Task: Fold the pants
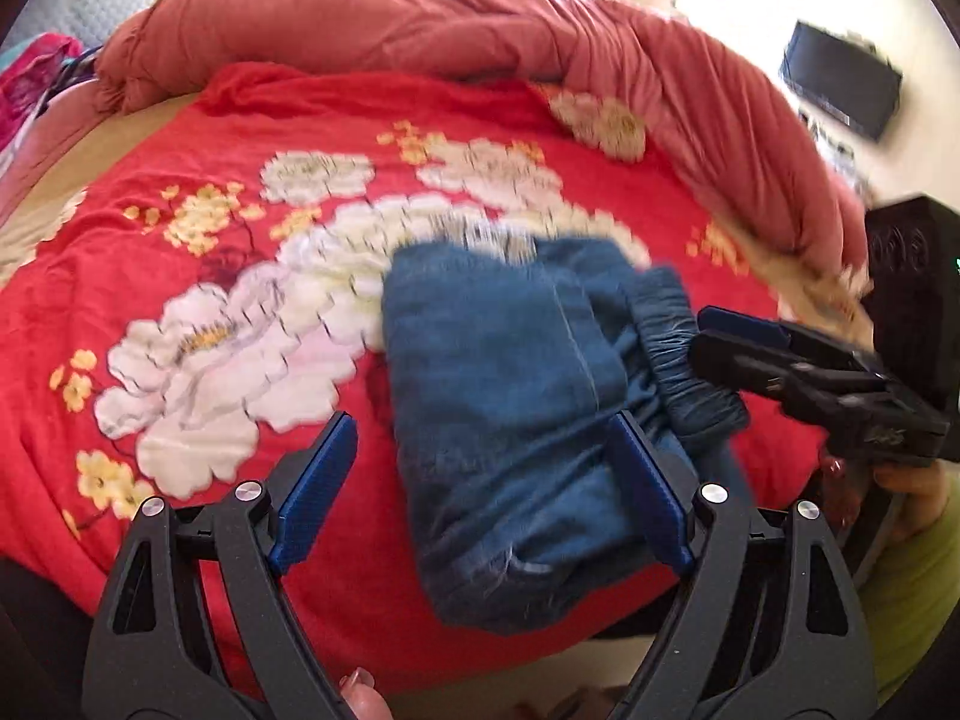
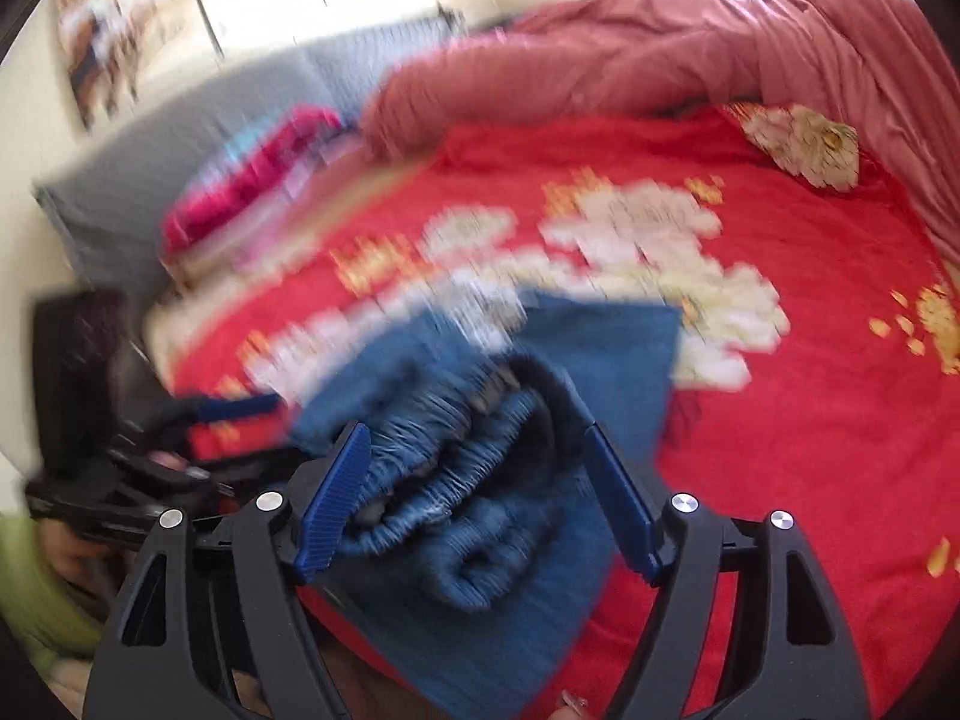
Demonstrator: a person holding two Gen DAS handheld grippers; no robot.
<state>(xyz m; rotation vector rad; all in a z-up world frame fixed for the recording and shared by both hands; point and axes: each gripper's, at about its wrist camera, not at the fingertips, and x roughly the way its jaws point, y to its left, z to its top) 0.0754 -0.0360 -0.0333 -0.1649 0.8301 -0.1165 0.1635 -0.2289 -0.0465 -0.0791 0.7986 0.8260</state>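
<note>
Blue denim pants [image 1: 516, 396] lie folded in a compact bundle on the red flowered bedspread [image 1: 240, 138], with the gathered elastic waistband [image 1: 678, 354] on their right side. My left gripper [image 1: 480, 468] is open just above the bundle's near end, its blue pads on either side. My right gripper [image 1: 738, 330] comes in from the right with its jaws looking nearly together at the waistband. In the blurred right wrist view my right gripper [image 2: 474, 468] has its jaws apart around the bunched waistband [image 2: 456, 480], and my left gripper [image 2: 234, 414] is at the left.
A rolled pink duvet [image 1: 420, 24] runs along the far and right side of the bed. A grey pillow [image 2: 156, 150] and pink-striped folded cloth [image 2: 258, 180] lie at the head. A black box [image 1: 918, 300] stands at the right edge.
</note>
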